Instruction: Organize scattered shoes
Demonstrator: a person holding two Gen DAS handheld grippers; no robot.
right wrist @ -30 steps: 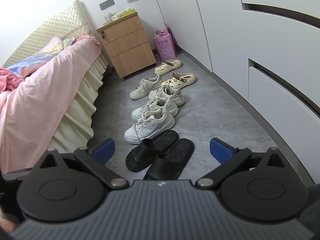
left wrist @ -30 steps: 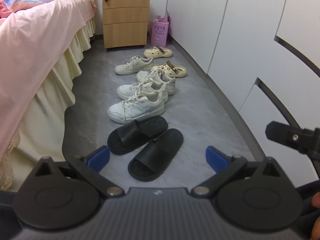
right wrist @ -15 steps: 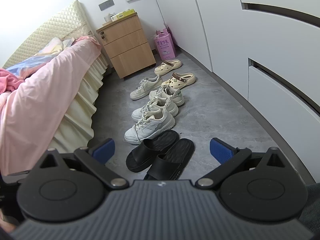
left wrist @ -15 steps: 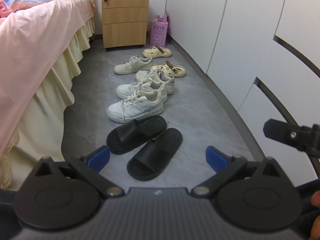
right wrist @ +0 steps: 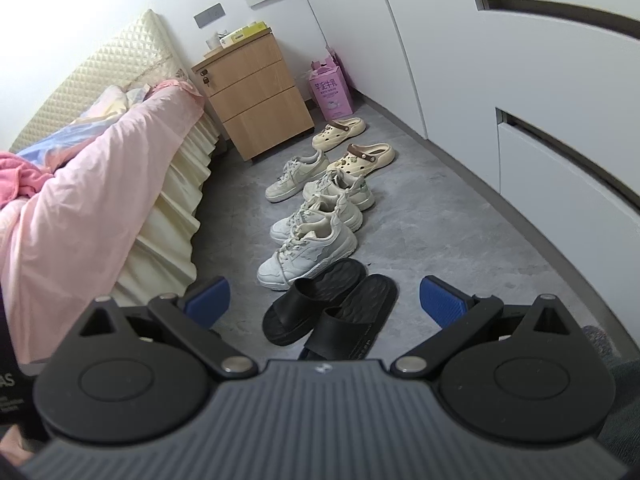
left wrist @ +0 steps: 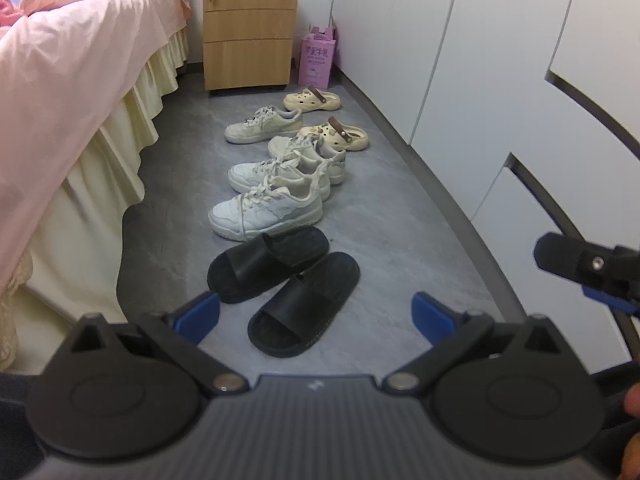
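A grey stone-look floor (left wrist: 400, 216) is running between a bed draped in a pink sheet (left wrist: 68, 80) on the left and white cabinet doors (left wrist: 472, 60) on the right in the left wrist view. A wooden three-drawer nightstand (left wrist: 248, 28) is standing at the far end, with a pink carton (left wrist: 317, 60) beside it. Shoes are lying in a loose line down the middle of the floor. Nearest are two black slides (left wrist: 284, 280), side by side and touching. Behind them four white sneakers (left wrist: 272, 188) are sitting, three packed closely and one apart to the left. Furthest back are two cream clogs (left wrist: 324, 120) with brown straps, lying apart from each other. The left gripper (left wrist: 316, 314) is hovering above the floor, its blue-padded fingers spread wide with nothing between them. Part of the other tool is showing at the right edge.

The right wrist view is looking down the same floor (right wrist: 440, 232) from a little further right. A quilted cream headboard (right wrist: 100, 68) is standing behind the pink sheet (right wrist: 92, 184). The black slides (right wrist: 332, 312) are lying nearest, partly hidden by the tool body, then the white sneakers (right wrist: 316, 224), then the cream clogs (right wrist: 352, 144) near the nightstand (right wrist: 256, 100) and pink carton (right wrist: 331, 92). The right gripper (right wrist: 325, 304) is also hanging wide open and empty above the slides.
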